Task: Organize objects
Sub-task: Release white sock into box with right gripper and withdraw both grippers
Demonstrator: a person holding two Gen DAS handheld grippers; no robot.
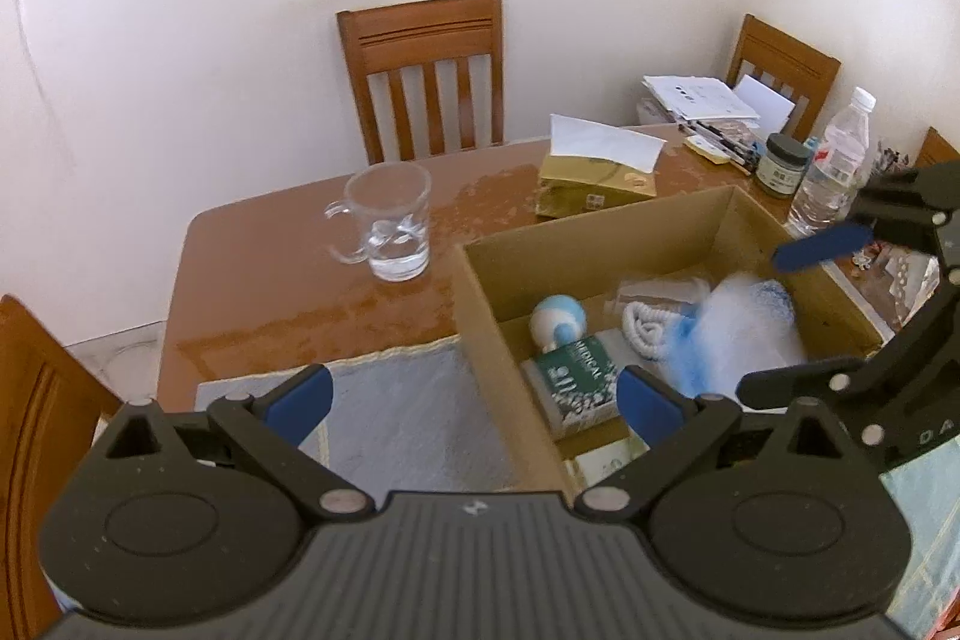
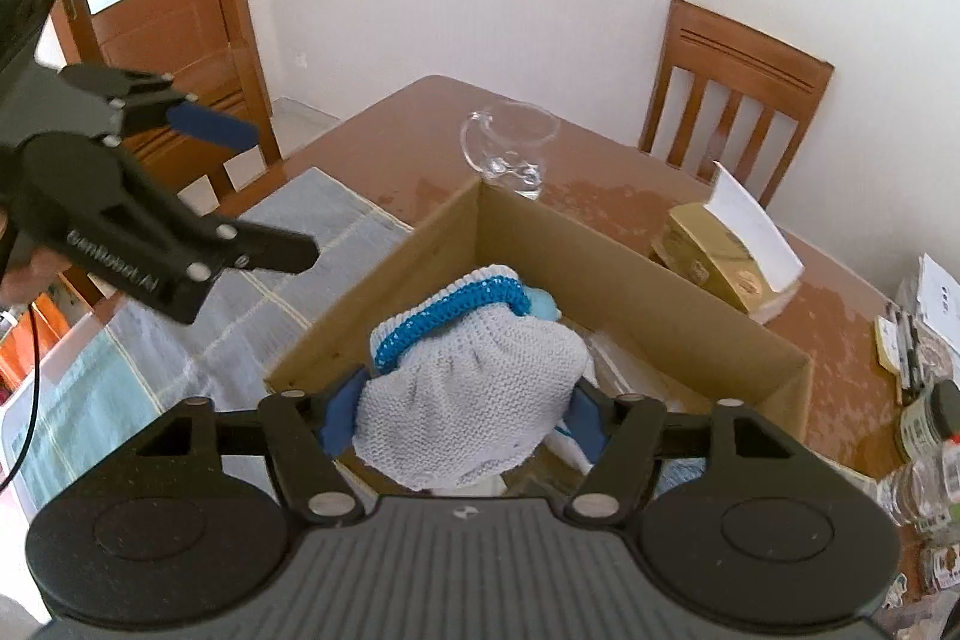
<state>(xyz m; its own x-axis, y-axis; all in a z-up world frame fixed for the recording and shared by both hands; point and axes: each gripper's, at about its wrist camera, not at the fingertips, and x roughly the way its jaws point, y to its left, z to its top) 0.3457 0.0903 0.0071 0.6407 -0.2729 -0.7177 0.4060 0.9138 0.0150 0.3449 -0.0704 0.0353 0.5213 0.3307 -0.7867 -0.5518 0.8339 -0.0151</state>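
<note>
An open cardboard box (image 1: 480, 316) (image 2: 606, 244) stands on the wooden table. Inside lie a green "MEDICAL" packet (image 1: 570, 376), a blue-and-white round item (image 1: 558, 319) and a coiled white cord (image 1: 645, 331). A pale knitted garment with a blue band (image 2: 474, 376) hangs over the box between the pads of my right gripper (image 2: 462, 418) (image 1: 768, 325). It looks blurred (image 1: 738, 334) in the left wrist view, and the jaws stand apart around it. My left gripper (image 1: 474, 388) (image 2: 270, 193) is wide open and empty above the box's left wall and the mat.
A grey-blue place mat (image 1: 408, 418) lies left of the box. A glass mug (image 1: 390, 226), a tissue box (image 1: 594, 184), a water bottle (image 1: 834, 160), a dark jar (image 1: 780, 163) and stacked papers (image 1: 702, 100) sit behind. Wooden chairs (image 1: 426, 70) ring the table.
</note>
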